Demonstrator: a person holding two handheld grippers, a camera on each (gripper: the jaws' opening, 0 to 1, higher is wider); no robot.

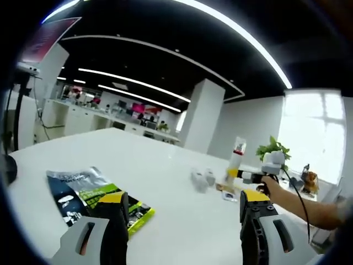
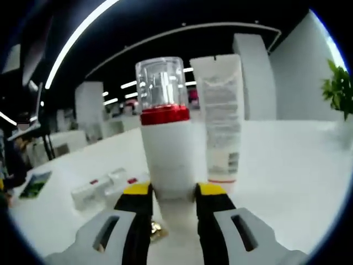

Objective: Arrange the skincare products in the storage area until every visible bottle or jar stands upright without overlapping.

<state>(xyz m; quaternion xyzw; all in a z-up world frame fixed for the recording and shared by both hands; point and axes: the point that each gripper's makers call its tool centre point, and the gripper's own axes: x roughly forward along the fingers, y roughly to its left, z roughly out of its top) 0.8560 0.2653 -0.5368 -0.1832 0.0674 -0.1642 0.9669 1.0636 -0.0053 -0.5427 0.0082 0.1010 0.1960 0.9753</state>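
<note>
A broad white bench (image 1: 165, 165) carries everything. Near the left gripper (image 1: 182, 221), whose jaws stand wide apart with nothing between them, a glossy green, black and yellow packet (image 1: 91, 193) lies flat on the bench at the near left.

In the right gripper view, the right gripper (image 2: 172, 204) is closed on the lower body of a white pump bottle (image 2: 165, 149) with a red collar and clear cap; the bottle stands upright, its base on or just above the bench, though I cannot tell which. Just behind it to the right stands a white tube (image 2: 219, 118), upright on its cap. To the left, two small bottles (image 2: 105, 185) lie on their sides.

Farther right, a potted green plant (image 1: 274, 152) sits by the window.
</note>
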